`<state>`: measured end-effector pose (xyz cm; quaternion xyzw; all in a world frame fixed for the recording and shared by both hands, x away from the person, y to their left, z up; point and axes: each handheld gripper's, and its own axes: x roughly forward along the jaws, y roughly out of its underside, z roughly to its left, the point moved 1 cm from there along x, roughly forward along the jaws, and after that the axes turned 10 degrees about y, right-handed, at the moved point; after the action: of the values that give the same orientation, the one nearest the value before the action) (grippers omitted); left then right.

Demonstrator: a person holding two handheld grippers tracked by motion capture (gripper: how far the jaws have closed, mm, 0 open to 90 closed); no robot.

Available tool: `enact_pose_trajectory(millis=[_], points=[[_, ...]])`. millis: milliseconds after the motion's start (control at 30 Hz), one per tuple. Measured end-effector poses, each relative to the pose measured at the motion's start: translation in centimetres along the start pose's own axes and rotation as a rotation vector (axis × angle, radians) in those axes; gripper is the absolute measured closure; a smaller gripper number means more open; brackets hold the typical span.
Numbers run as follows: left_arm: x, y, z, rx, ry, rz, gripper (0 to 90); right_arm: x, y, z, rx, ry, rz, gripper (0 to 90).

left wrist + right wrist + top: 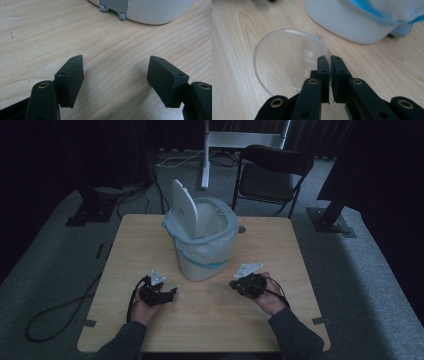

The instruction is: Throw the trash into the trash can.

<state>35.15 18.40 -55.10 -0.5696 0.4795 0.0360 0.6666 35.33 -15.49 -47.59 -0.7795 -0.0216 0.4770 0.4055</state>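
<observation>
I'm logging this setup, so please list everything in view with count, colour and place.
table: 1, light wood, centre.
bin: 1, white with clear liner and blue band, lid up, table's middle.
clear dish: 1, transparent, round, rim pinched by the right gripper, near the bin's base.
folding chair: 1, black, behind the table.
stand: 1, white, behind the table.
cables: several, black, on the grey floor at left.
left gripper: 1, black, open, over bare table.
right gripper: 1, black, shut on the dish.
</observation>
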Motion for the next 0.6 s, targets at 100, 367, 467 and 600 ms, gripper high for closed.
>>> enact_pose_trajectory(millis=[100, 367, 467, 600], points=[[0.0, 0.0, 0.0, 0.001, 0.000, 0.000, 30.2, -0.1, 0.2, -0.1, -0.006, 0.001, 0.012, 85.7], [0.0, 0.0, 0.0, -0.002, 0.002, -0.002, 30.2, -1.9, 0.0, -2.4, 0.073, 0.113, -0.064, 86.1], [0.1, 0.0, 0.0, -0.002, 0.003, -0.002, 30.2, -2.5, 0.0, -3.0, 0.091, 0.134, -0.072, 86.1], [0.1, -0.1, 0.0, -0.002, 0.002, -0.002, 30.2, -3.0, -0.1, -3.6, 0.107, 0.157, -0.088, 86.1]])
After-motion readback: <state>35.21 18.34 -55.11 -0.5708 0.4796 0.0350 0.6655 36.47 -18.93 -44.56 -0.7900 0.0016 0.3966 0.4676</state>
